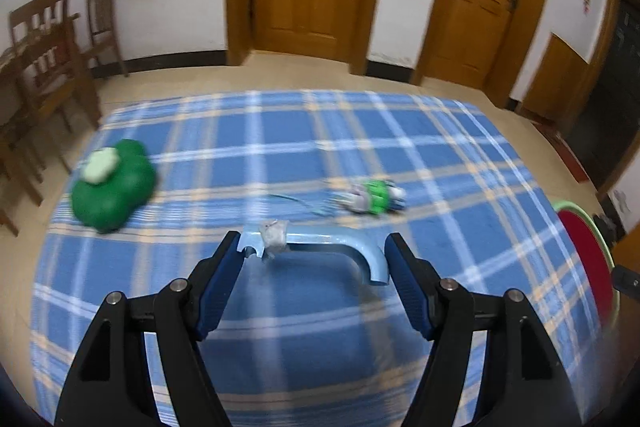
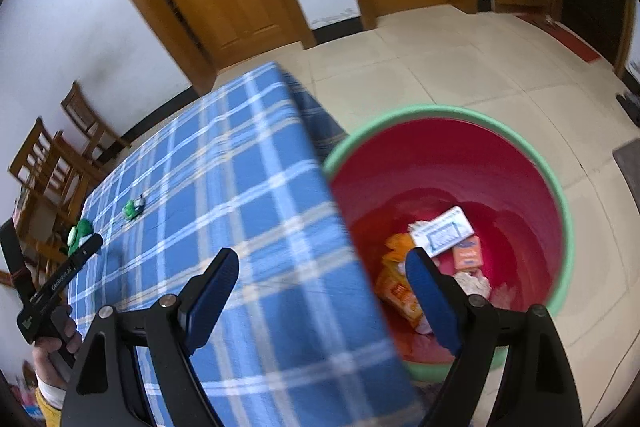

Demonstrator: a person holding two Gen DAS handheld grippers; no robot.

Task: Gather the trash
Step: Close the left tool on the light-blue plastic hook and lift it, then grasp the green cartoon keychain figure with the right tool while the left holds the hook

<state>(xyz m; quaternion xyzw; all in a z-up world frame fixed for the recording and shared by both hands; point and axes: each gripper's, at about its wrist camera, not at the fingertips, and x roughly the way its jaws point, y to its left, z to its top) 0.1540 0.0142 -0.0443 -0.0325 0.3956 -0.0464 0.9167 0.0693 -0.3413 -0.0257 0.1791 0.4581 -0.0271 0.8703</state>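
Left tool [image 1: 314, 251]: pinched on a blue plastic bracket [image 1: 320, 247], a paper scrap [image 1: 274, 237] seemingly stuck on it; slippage is risked by the end-on hold. Right tool [image 2: 320, 267]: spread, empty, above the counter [image 2: 240, 187] edge. Bin [image 2: 560, 211]: at three o'clock, trash inside. Wrapper [image 1: 370, 195]: uncollected at twelve o'clock. Green toy [image 1: 112, 183]: could be mistaken for trash.

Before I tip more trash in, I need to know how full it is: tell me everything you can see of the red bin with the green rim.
The red bin with the green rim is round, looks plastic and stands upright on the tiled floor, close against the edge of the table covered in blue checked cloth. Only its bottom is covered: a white printed box, a small orange carton, an orange wrapper and crumpled white paper.
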